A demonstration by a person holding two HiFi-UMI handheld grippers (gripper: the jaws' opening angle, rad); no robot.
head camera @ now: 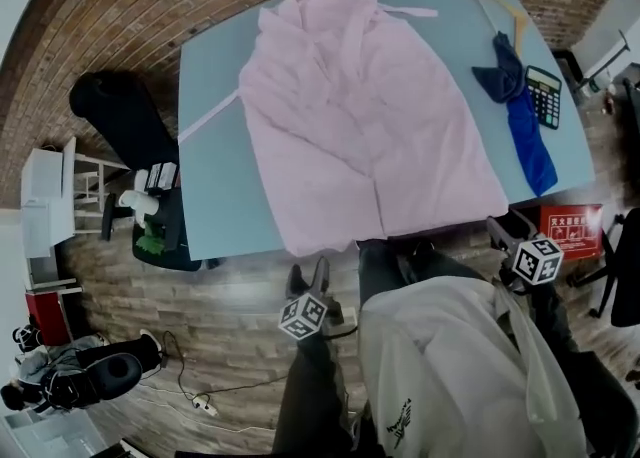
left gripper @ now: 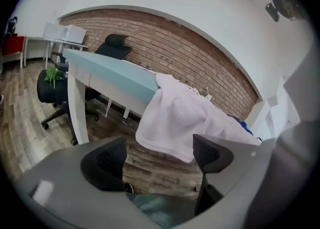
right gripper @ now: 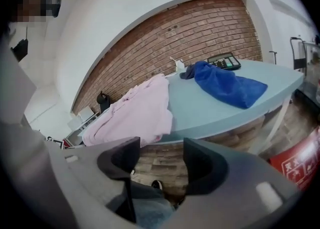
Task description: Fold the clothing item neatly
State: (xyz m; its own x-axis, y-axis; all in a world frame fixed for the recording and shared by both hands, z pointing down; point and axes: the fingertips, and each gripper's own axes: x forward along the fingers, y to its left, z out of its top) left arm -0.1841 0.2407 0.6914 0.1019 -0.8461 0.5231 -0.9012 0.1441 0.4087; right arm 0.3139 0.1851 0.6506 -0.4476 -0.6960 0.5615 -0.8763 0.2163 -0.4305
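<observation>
- Brick wall and wood floor are framing a light-blue table (head camera: 215,176); a person is standing at its near edge.
- Pink robe (head camera: 360,116) is lying spread across the middle of the table, collar toward the far side, hem drooping over the near edge.
- Robe's belt (head camera: 205,118) is trailing out toward the left table edge; another end is sticking out near the collar.
- Blue cloth (head camera: 525,126), calculator (head camera: 545,96) and wooden hanger (head camera: 495,1) are sitting on the table to the right of the robe.
- Left tongs (left gripper: 159,148) are standing wide with nothing between them, hanging below table height, facing the hem.
- Right tongs (right gripper: 161,148) are likewise gaping and empty, also off the table.
- Handling, judging by looks: the fabric is looking soft, light and waffle-textured. It's likely going to drape and bunch rather than slide. Nothing fragile.
- Grab points I'm favouring: the two hem corners at the near edge, or the side edges, pinching close to the edge. The loose belt is probably going to drag, so I'm suggesting tucking it in first.
</observation>
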